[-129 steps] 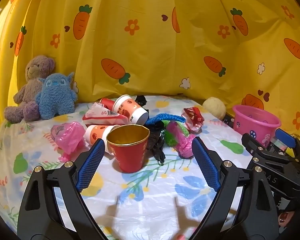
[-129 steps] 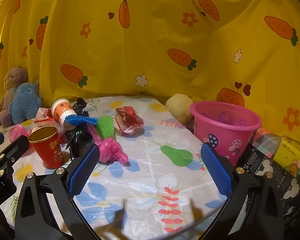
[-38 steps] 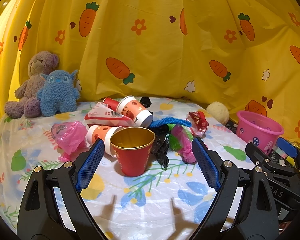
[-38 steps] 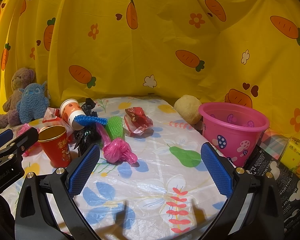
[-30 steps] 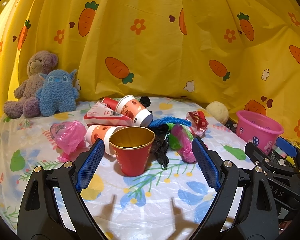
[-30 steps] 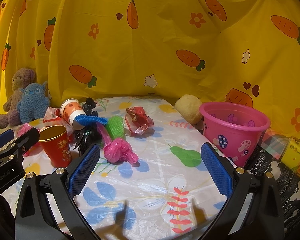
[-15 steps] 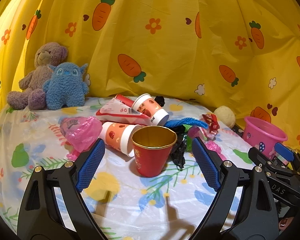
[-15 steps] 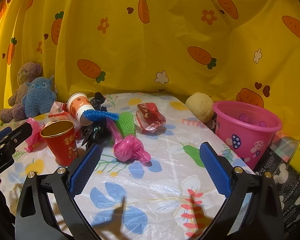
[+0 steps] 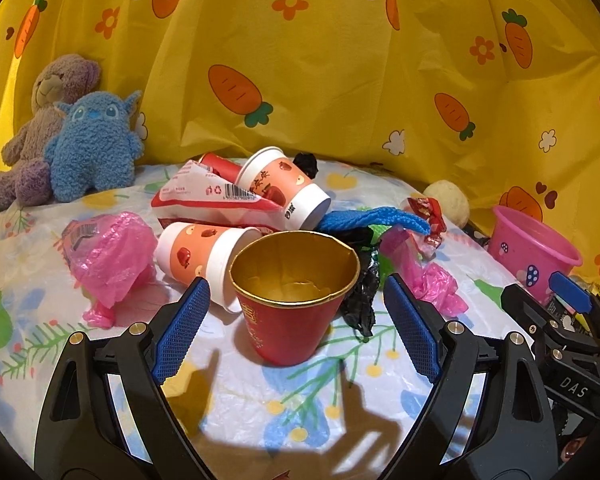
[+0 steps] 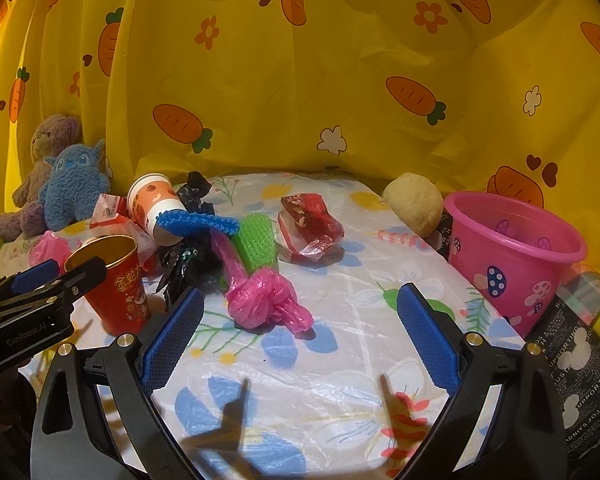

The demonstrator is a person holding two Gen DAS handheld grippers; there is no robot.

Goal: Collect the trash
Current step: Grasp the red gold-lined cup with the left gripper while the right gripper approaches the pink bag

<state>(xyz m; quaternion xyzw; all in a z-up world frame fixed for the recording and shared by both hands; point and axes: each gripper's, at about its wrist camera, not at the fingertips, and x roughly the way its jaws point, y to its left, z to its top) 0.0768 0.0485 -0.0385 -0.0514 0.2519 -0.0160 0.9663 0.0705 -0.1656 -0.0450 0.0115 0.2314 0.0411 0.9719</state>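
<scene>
Purple teddy bear (image 9: 40, 128) and blue plush monster (image 9: 94, 142) sit touching at table's far left, against yellow carrot-print curtain (image 9: 320, 64). Pale yellow ball (image 10: 414, 202) rests just beside far right edge. Floral plastic tablecloth (image 10: 332, 368) covers table. Black printed box (image 10: 580, 364) lies at right.

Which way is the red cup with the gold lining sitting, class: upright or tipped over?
Upright. The red cup stands on its base on the tablecloth, its round gold rim facing up.
</scene>
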